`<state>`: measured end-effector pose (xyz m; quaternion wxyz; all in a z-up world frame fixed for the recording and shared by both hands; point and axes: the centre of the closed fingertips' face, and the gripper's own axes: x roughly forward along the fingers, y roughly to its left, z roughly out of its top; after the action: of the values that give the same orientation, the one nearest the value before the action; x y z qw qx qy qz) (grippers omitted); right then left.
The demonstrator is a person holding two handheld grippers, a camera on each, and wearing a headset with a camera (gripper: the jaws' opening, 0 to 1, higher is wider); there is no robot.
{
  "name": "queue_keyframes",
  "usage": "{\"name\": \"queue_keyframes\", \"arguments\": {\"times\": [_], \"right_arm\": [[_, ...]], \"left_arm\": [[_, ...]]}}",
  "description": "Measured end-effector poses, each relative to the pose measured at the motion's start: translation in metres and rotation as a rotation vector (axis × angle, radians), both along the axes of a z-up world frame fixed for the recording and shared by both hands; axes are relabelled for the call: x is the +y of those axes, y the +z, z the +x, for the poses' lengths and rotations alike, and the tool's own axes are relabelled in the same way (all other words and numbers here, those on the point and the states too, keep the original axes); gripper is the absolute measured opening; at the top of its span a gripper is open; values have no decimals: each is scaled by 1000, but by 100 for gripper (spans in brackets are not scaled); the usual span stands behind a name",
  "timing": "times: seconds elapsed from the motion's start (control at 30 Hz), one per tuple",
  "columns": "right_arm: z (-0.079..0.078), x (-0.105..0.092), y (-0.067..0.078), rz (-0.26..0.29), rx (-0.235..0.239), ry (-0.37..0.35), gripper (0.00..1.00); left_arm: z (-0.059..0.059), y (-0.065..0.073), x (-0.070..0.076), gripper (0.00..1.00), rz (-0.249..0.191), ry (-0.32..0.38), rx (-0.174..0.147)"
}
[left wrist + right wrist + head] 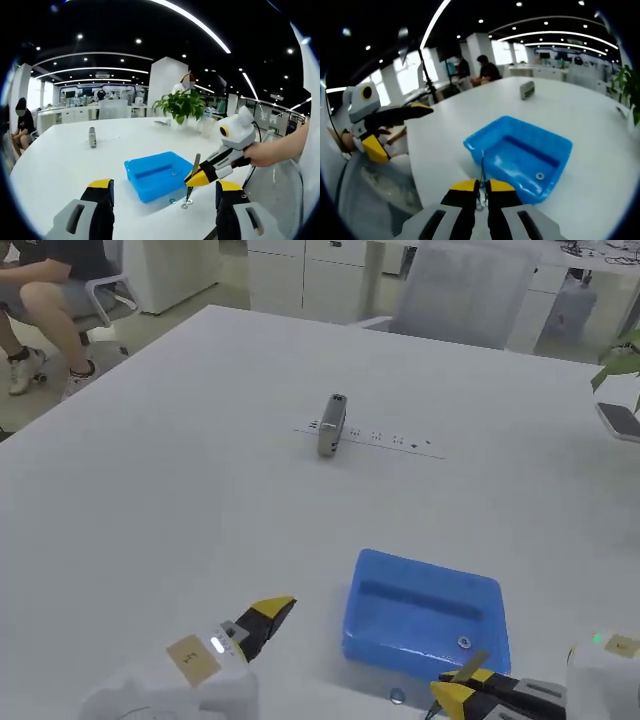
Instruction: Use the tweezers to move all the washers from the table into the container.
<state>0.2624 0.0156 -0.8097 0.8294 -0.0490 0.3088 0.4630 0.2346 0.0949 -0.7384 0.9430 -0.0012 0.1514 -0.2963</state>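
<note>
On the white tabletop, you're at pickup: right tongs clamp thin metal tweezers at a steel washer, left tongs gape; nip squarely.

One blue container stands on the bench. One washer lies inside it. At least two more washers lie just beside its near wall, though the exact count is unclear. There is one pair of tweezers. There are two grippers, the left gripper and the right gripper. One grey device lies well beyond the container.
</note>
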Motion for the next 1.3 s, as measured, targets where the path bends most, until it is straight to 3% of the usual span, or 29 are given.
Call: {"name": "queue_keyframes", "arguments": {"times": [0.3, 0.57, 0.77, 0.9, 0.97, 1.3], "right_arm": [[-2, 1, -5, -25, -13, 36, 4], [-5, 7, -8, -96, -86, 105, 4], [-3, 4, -6, -90, -93, 82, 3], [-1, 4, 10, -23, -78, 53, 3], [0, 4, 16, -16, -76, 55, 3], [6, 11, 62, 60, -122, 58, 3]], "left_arm": [[-1, -2, 0, 85, 12, -3, 7], [-1, -4, 0, 84, 25, -8, 11], [-1, -5, 0, 83, 33, -7, 12], [-2, -5, 0, 83, 32, -9, 11], [-2, -4, 0, 83, 32, -10, 11], [-1, -2, -2, 83, 17, -15, 7]]}}
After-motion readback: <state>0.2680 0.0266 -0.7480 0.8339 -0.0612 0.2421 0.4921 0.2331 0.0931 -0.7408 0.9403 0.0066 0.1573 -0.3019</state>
